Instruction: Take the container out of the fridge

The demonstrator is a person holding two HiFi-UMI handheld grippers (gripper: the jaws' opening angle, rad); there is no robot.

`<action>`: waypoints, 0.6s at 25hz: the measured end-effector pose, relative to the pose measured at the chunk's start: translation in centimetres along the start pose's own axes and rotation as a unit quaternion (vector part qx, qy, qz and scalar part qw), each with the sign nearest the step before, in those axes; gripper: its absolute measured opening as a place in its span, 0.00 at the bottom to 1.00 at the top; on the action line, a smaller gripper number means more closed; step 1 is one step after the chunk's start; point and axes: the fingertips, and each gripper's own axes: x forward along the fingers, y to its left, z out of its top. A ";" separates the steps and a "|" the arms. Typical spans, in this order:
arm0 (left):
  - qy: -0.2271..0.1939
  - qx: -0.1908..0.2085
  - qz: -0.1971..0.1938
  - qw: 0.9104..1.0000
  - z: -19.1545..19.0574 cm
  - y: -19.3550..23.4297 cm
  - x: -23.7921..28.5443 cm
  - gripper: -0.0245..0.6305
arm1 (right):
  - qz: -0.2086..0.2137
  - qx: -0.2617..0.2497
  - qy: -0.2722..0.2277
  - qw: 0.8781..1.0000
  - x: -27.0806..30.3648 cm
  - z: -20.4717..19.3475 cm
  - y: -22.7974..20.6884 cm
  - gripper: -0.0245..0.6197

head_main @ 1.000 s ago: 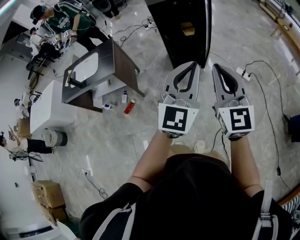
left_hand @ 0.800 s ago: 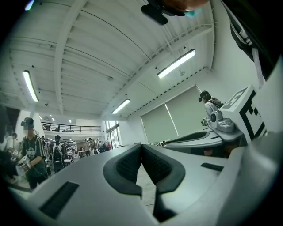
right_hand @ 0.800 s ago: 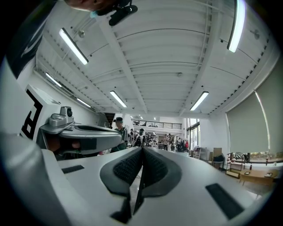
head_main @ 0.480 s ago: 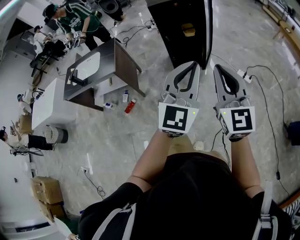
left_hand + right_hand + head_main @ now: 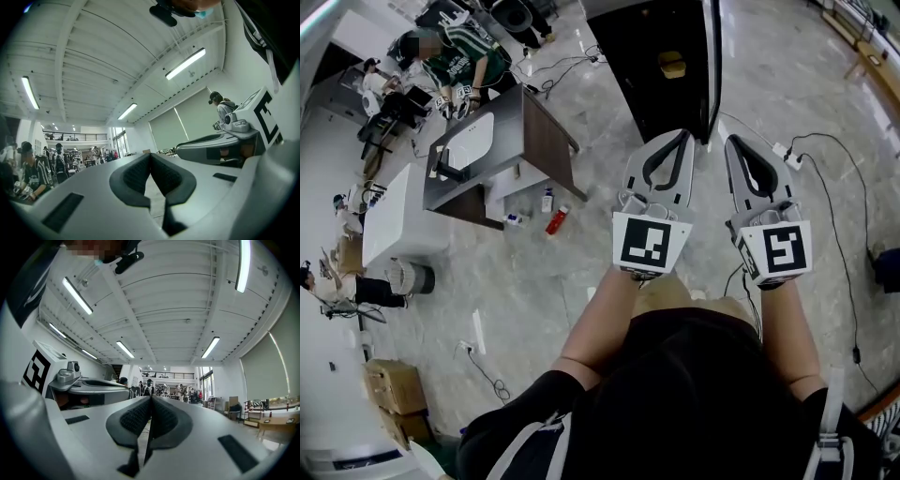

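Main risk: both tools are shut, the left tool (image 5: pixel 680 139) and right tool (image 5: pixel 734 142) each w/ pads pressed together and nothing between them, so going in like this would only shove the container (image 5: pixel 673 64) deeper or tip it; jaws need to part first. The container sits well ahead of both tips, inside the dark fridge (image 5: pixel 628 66), a bit left of the gap between the tools. It's dim in there, so misjudging depth is likely. The fridge door edge (image 5: pixel 713 66) stands just ahead of the right tool's tip and could get clipped on a straight reach. A cable (image 5: pixel 839 216) on the floor right of the right tool is a trip hazard. Pose: both forearms stretched fwd, tools side by side and near-parallel, apart, tips toward the fridge, marker cubes facing up.
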 end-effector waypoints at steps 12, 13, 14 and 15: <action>0.007 -0.015 -0.003 1.000 -6.2 5.2 8.2 0.07 | 0.004 -0.017 0.001 1.000 8.9 -4.7 -4.0 0.09; 0.008 -0.016 -0.004 1.000 -6.6 6.0 9.2 0.07 | 0.002 -0.017 0.002 1.000 10.1 -4.8 -4.5 0.09; 0.009 -0.018 -0.005 1.000 -7.0 6.9 10.3 0.07 | 0.000 -0.017 0.004 1.000 11.3 -5.0 -5.1 0.09; 0.014 -0.022 -0.006 1.000 -7.6 7.8 11.3 0.07 | -0.002 -0.017 0.005 1.000 12.7 -5.2 -5.6 0.09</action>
